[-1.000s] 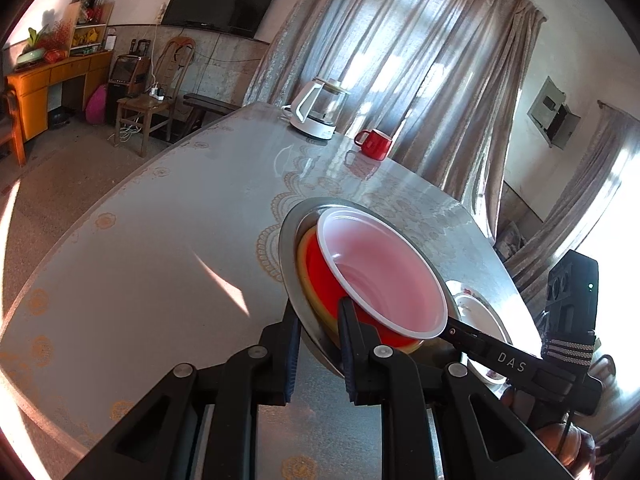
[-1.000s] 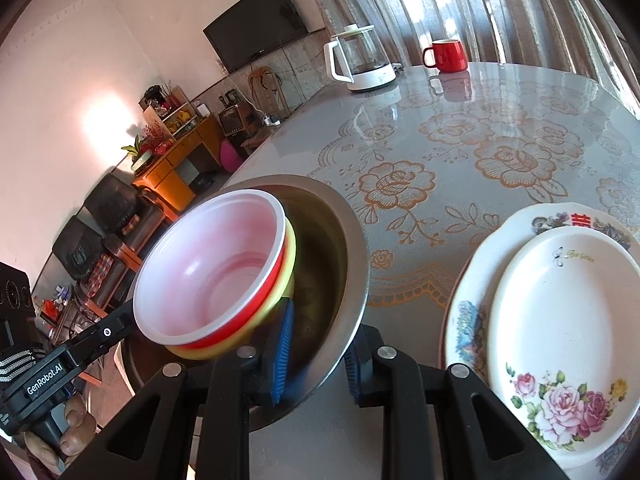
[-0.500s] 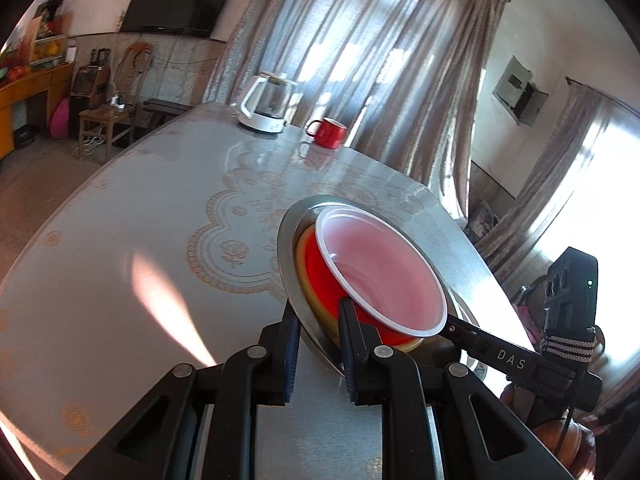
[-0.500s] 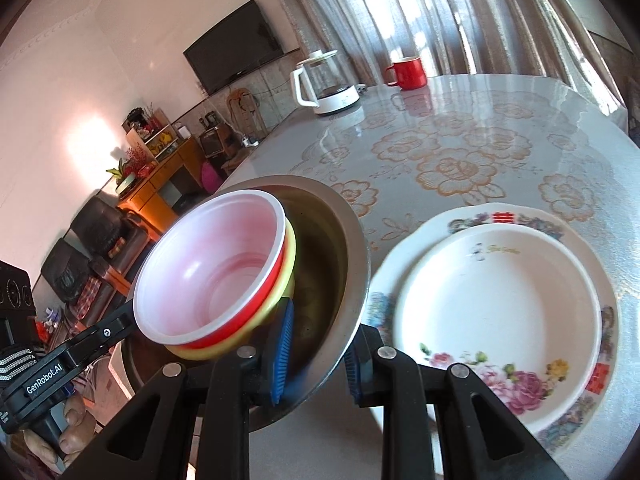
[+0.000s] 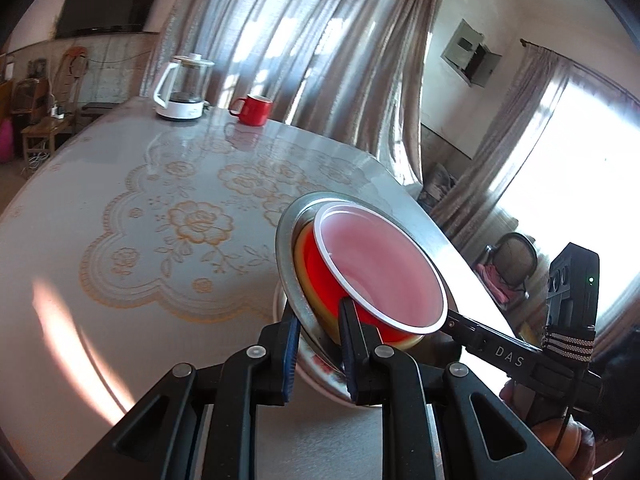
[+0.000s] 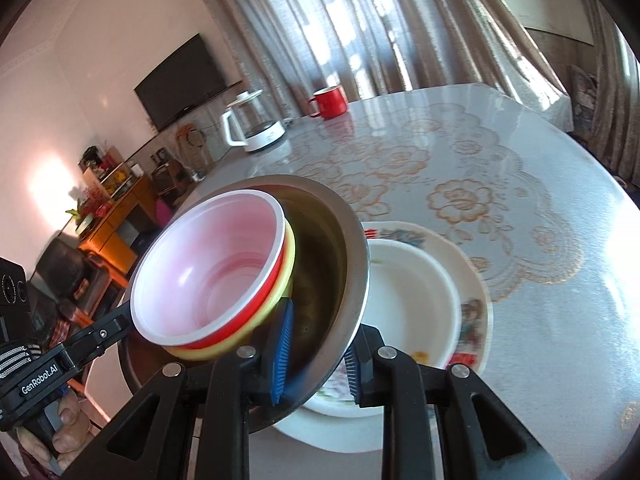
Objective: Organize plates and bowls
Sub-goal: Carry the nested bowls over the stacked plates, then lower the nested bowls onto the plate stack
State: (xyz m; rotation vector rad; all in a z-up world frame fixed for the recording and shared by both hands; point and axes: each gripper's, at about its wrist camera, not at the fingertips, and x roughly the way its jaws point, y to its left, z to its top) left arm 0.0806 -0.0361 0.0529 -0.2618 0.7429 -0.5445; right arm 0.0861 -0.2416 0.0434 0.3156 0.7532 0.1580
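Both grippers clamp the rim of a metal bowl [image 6: 340, 276] from opposite sides and hold it tilted above the counter [image 6: 520, 208]. The right gripper [image 6: 316, 356] has its blue pads closed on the near edge of the rim, one pad inside the bowl and one outside. The left gripper [image 5: 318, 344] grips the rim the same way on the other side, and in the right wrist view it reaches in from the lower left, with part of a hand [image 6: 68, 428] visible behind it. Nested inside the metal bowl are three smaller bowls: a yellow bowl [image 6: 290, 264] at the bottom, a red bowl [image 6: 256, 312] in it, and a white bowl [image 6: 208, 268] on top. Just under the raised metal bowl, on the counter, a white plate [image 6: 412, 300] lies stacked on a flowered plate [image 6: 472, 312]. At the far end of the counter stand a kettle [image 6: 256, 128] and a red mug [image 6: 330, 102], near each other by the curtains [image 6: 360, 28].
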